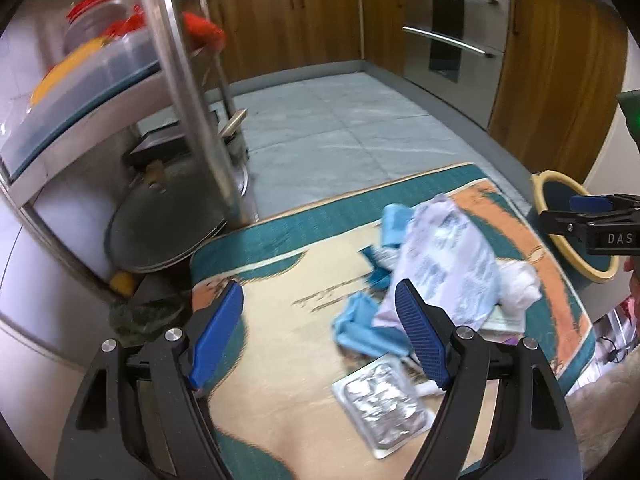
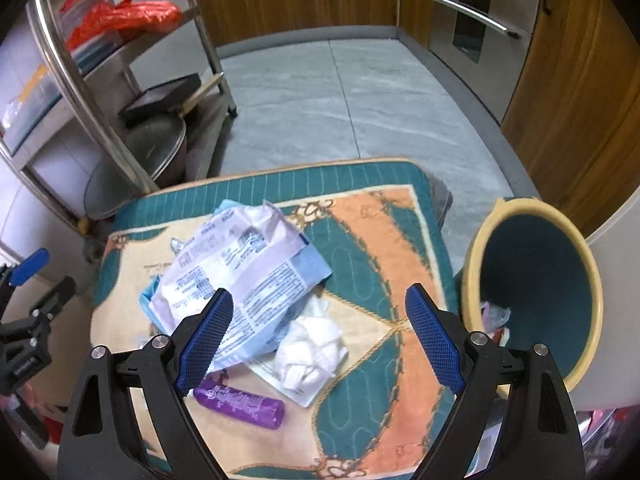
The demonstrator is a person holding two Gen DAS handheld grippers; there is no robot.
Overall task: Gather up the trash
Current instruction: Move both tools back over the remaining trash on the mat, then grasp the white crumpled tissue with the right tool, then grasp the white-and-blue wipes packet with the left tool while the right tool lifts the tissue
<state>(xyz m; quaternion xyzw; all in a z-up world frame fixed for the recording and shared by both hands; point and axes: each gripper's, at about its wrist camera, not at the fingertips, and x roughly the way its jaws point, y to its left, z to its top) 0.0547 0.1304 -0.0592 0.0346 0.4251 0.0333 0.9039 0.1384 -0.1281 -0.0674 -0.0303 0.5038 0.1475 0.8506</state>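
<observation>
On the patterned table [image 2: 384, 240] in a kitchen, both tools, left tool [image 1: 320, 332] and right tool [image 2: 320, 336], are wide open and empty; lower the right tool over the crumpled tissue [image 2: 312, 344] directly beneath it, bin [image 2: 476, 248] to its right.

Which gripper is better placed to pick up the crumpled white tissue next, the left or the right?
Probably the right gripper: open, the crumpled white tissue lies between its fingers, with the bin beside it.
</observation>
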